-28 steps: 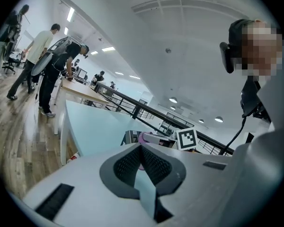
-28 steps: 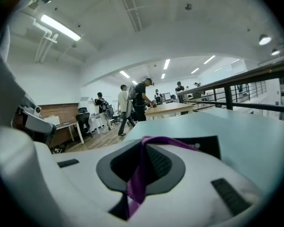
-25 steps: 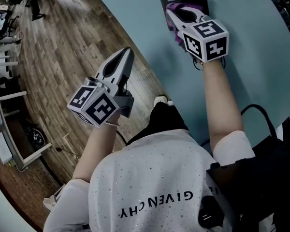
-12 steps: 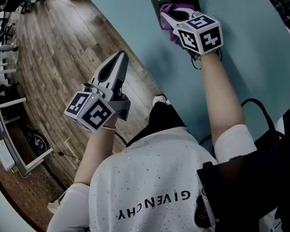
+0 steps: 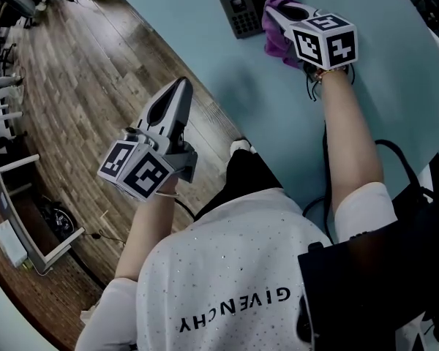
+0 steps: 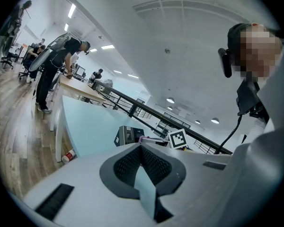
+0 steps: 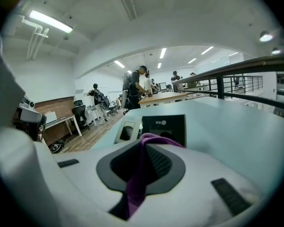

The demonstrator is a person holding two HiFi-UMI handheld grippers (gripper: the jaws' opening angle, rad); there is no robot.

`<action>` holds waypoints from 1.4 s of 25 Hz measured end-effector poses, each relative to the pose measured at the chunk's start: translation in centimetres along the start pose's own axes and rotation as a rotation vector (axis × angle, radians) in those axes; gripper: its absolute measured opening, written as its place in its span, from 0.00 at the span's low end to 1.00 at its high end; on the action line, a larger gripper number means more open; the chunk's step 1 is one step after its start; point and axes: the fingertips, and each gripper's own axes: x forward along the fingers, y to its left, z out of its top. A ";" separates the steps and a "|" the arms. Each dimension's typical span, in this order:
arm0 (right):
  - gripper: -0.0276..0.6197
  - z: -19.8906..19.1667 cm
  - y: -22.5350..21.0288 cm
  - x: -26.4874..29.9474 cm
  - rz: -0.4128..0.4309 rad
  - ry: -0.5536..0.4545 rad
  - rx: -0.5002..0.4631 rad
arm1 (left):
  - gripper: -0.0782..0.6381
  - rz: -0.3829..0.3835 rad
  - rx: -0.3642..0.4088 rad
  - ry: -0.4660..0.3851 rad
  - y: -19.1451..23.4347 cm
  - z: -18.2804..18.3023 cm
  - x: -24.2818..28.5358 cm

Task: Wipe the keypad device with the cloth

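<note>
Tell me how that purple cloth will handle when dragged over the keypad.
Probably floppy: the cloth sits bunched beneath the right gripper. Likely light, since one thin pinched fold seems enough to hold it. It may crumple rather than slide flat.

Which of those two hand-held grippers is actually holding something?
The right gripper, by the keypad device: a purple cloth is pinched between its jaws. The left gripper is shut on nothing.

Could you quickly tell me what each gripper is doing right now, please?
Left gripper: closed, holding nothing.
Right gripper: closed on the purple cloth.
</note>
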 end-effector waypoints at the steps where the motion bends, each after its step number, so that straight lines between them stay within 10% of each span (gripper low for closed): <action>1: 0.08 0.1 -0.6 -0.3 -0.011 -0.006 0.014 | 0.11 -0.004 0.001 0.002 -0.1 -0.1 0.1; 16: 0.08 0.7 -3.4 -3.0 -0.097 -0.098 0.237 | 0.11 -0.031 0.005 0.009 -0.2 -0.3 0.1; 29: 0.08 -1.0 10.4 3.3 0.181 0.049 -0.183 | 0.11 -0.027 -0.005 0.012 -0.1 -0.5 0.0; 35: 0.08 -1.4 7.9 2.3 0.153 0.028 -0.078 | 0.11 -0.020 -0.017 0.008 0.3 -0.6 -0.1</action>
